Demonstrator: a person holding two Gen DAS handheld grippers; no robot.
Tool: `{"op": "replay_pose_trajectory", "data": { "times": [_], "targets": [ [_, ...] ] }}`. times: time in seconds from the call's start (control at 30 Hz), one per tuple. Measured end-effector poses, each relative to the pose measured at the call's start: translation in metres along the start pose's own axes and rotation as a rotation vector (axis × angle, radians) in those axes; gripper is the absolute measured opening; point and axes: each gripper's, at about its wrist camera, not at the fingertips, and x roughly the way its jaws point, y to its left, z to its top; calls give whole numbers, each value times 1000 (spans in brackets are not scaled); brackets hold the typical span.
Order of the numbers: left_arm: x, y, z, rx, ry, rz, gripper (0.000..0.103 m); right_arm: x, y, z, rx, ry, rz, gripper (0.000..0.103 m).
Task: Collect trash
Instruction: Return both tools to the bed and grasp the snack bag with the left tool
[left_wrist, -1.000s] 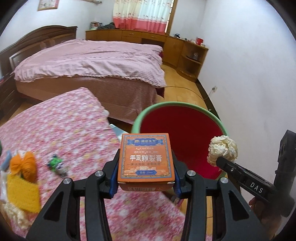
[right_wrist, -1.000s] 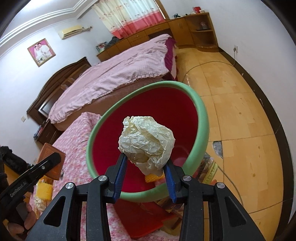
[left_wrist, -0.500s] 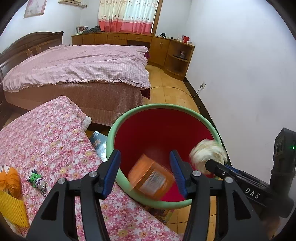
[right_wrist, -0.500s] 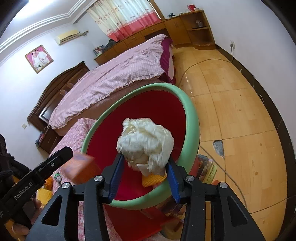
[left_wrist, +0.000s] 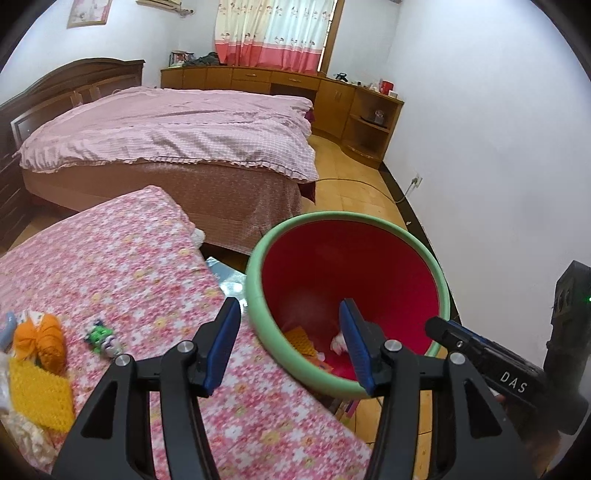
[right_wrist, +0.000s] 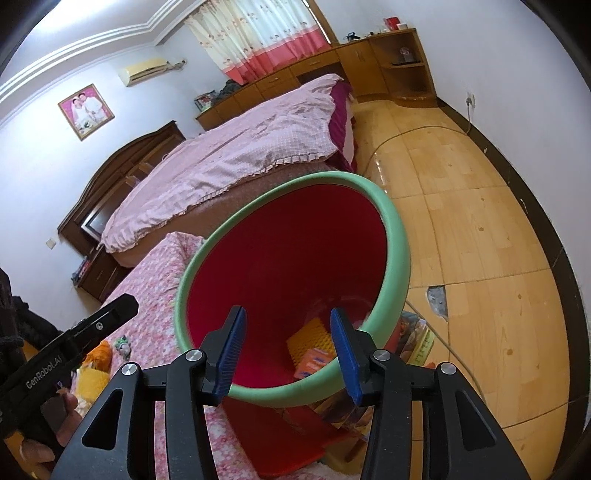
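Left wrist view: floral tablecloth (left_wrist: 155, 266), pink bed (left_wrist: 166, 133), wooden floor (left_wrist: 351, 184), both tools spread, empty

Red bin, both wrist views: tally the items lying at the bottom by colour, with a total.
Yellow bumpy pad: 1
Orange box: 1
White crumpled scrap: 1
Total: 3 that can be made out in the red bin; part of its floor is hidden.
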Motion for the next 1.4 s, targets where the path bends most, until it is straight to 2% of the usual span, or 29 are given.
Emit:
{"op": "replay_pose_trajectory", "data": {
  "times": [0.27,0.7,1.1,1.4],
  "targets": [
    [-36,27,-13,-38,-25,60,56,-11,24,-8,-35,0,39,49],
    [-105,99,-42,-147,-66,230,56,-17,77,-29,-118,45,121,49],
    [-158,182,-86,-249,-47,423,56,-11,124,-57,-196,100,170,49],
    [-161,238,-117,-286,35,517,56,-6,150,-74,-241,133,155,49]
  ]
}}
